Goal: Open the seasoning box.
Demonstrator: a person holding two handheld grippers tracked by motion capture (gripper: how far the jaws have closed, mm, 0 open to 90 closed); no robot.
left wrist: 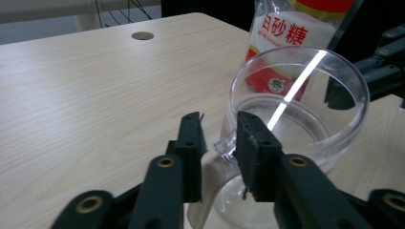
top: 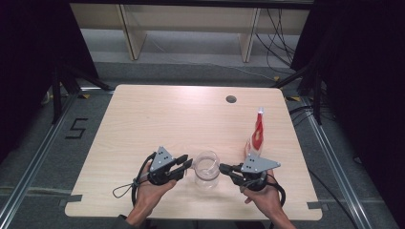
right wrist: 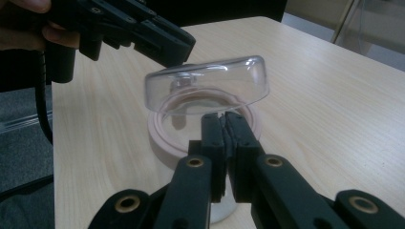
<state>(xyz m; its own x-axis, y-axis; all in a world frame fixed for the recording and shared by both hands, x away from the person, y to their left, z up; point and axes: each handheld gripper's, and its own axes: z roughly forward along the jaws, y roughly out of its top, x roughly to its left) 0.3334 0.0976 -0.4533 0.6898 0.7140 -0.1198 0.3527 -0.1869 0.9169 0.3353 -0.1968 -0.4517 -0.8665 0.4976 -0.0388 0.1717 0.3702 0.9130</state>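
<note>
Left gripper (left wrist: pixel 217 138) jaws part-open astride clear plastic mug (top: pixel 207 170) handle, not clamped. Right gripper (right wrist: pixel 224 125) closed, holding nothing visible. Close left squarely on handle before lifting; avoid red-white sugar bag (top: pixel 258 133).

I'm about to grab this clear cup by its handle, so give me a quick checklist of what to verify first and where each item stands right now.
1. Left gripper open: ok, jaws apart.
2. Handle of the clear cup between the left jaws: ok, it sits in the gap, not yet pinched.
3. Right gripper steadying the cup: cannot tell; its jaws are shut against the near rim, whether they pinch the wall is unclear.
4. Cup upright on the table: ok.
5. Sugar bag clear of the cup: ok, standing behind it, apart.
</note>
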